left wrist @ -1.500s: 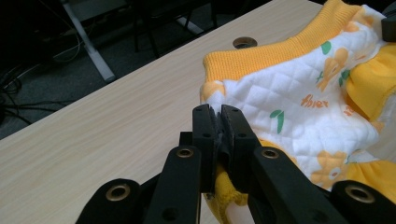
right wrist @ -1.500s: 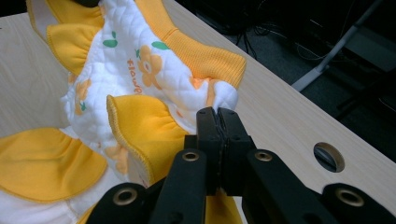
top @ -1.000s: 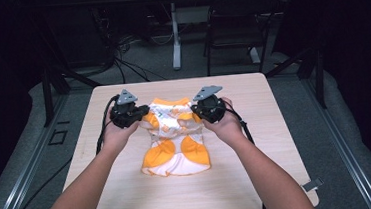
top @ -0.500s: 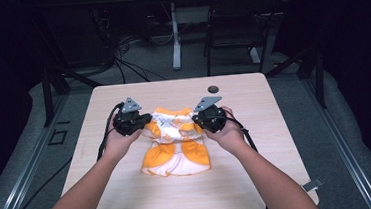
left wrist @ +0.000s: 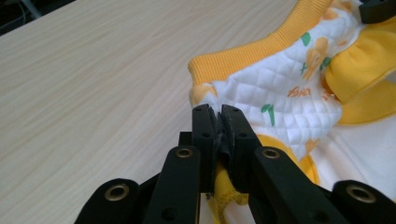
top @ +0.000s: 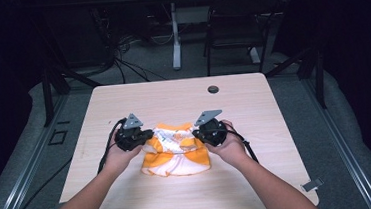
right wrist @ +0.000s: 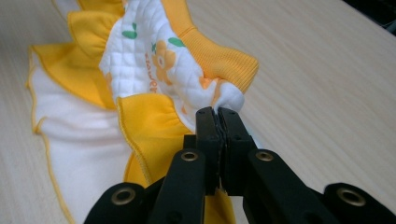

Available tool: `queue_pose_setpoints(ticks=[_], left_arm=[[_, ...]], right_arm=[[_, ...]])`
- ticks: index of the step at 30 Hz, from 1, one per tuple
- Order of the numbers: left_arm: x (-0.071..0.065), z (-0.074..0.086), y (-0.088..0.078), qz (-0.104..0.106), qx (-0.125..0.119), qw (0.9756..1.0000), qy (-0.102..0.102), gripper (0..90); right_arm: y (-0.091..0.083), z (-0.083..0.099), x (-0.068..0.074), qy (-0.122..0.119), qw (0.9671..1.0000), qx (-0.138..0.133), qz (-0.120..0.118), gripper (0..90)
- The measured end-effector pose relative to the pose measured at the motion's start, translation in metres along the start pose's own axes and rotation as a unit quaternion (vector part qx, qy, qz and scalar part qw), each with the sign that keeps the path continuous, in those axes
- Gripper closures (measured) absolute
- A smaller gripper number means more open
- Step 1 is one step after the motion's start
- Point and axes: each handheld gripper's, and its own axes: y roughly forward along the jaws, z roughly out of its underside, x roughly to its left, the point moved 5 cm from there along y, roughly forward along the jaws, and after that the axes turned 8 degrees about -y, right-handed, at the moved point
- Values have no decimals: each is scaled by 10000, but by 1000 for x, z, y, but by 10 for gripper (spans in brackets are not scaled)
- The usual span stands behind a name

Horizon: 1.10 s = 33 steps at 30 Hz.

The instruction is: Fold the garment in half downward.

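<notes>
Spanning both tongs (top: pixel 146 136) (top: pixel 196 133), garment (top: pixel 176 155) pinched

Baby garment (top: pixel 176 150): white quilted fabric, orange flower and green leaf print, orange lettering, yellow-orange ribbed trim and ruffles, white skirt part edged in orange. Desk (top: pixel 173 98): light wood grain with a dark round grommet (top: pixel 213 89). Both grippers' jaws are black.

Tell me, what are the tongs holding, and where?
Both hold the little orange and white garment: left tongs pinch one top corner, right tongs pinch the other.
</notes>
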Motion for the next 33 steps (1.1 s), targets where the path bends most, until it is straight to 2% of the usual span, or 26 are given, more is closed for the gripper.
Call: queue_pose_setpoints(ticks=[2,3,5,7,11,14,17,19,21,24,28,30,31,32,33], left_arm=[[-2,4,-1,41,-6,10000,0,847],[-3,7,-2,74,2,10000,-9,846],[-4,11,-3,121,2,9999,-11,845],[-7,16,-3,174,45,9998,-4,841],[-15,27,-5,303,98,9995,46,835],[-19,34,-9,445,128,9989,-4,804],[-20,33,-16,611,51,9980,-136,754],[-20,29,-23,658,-76,9976,-182,747],[-19,24,-28,673,-165,9974,-211,693],[-15,17,-33,626,-286,9972,-289,676],[-8,16,-29,451,-238,9978,-423,734],[-7,18,-24,496,-177,9974,-496,782],[-9,20,-21,540,-115,9971,-530,810],[-11,21,-19,564,-98,9970,-519,810],[-15,23,-17,623,-36,9969,-478,826]], right_arm=[[0,4,5,-43,10000,17,-42,875],[-1,6,8,48,9999,-50,-86,874],[-2,9,12,37,9999,-38,-154,873],[-3,15,20,152,9994,-63,-310,869],[-5,20,28,81,9992,-12,-389,863],[-7,26,34,66,9988,41,-473,816],[-13,28,34,203,9984,-76,-518,749],[-14,28,34,267,9983,-148,-501,740],[-23,24,28,485,9968,-399,-484,717],[-25,21,24,592,9961,-501,-423,720],[-21,18,19,667,9958,-507,-366,789],[-17,18,21,629,9961,-436,-440,816],[-12,17,26,628,9957,-425,-540,825],[-12,17,26,628,9957,-425,-540,825],[-9,17,33,558,9956,-402,-637,832]])
